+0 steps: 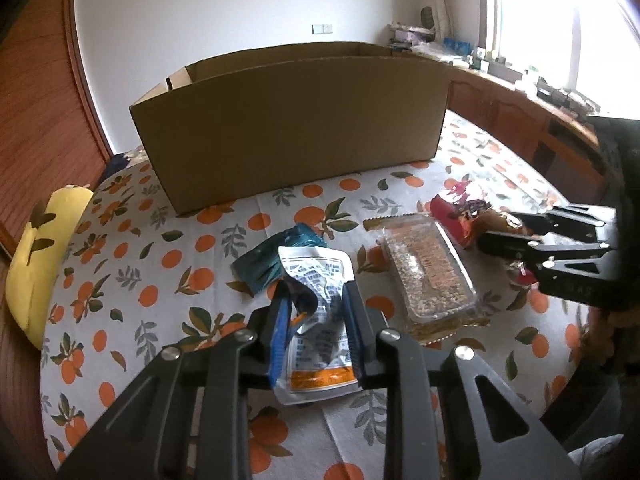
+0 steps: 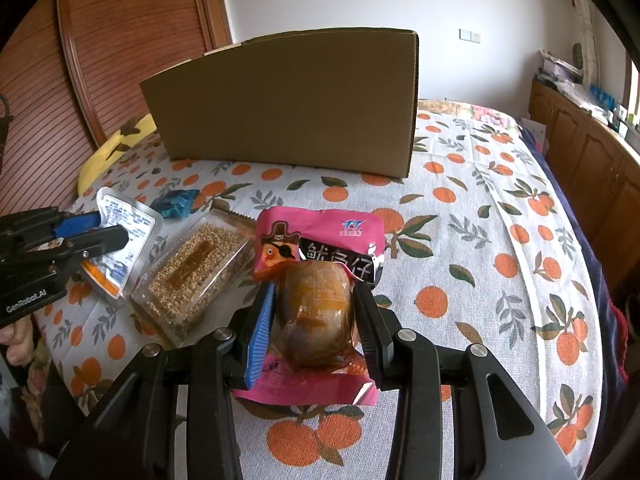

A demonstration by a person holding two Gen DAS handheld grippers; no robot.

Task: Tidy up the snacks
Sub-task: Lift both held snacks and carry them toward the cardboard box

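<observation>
My left gripper (image 1: pixel 316 300) is shut on a white-and-orange snack pouch (image 1: pixel 320 344); it also shows in the right wrist view (image 2: pixel 124 232). My right gripper (image 2: pixel 314 296) is shut on a pink squid snack packet (image 2: pixel 316 308), seen from the left wrist view as a red packet (image 1: pixel 460 212). A clear tray of sesame bars (image 1: pixel 428 272) (image 2: pixel 192 272) lies on the cloth between them. A small teal packet (image 1: pixel 264 260) (image 2: pixel 176 202) lies behind the white pouch. An open cardboard box (image 1: pixel 296 136) (image 2: pixel 292 108) stands at the back.
The orange-patterned cloth (image 2: pixel 480 260) covers the surface. A yellow cushion (image 1: pixel 40 264) sits at the left edge. Wooden cabinets (image 2: pixel 592 160) with clutter run along the right under the window.
</observation>
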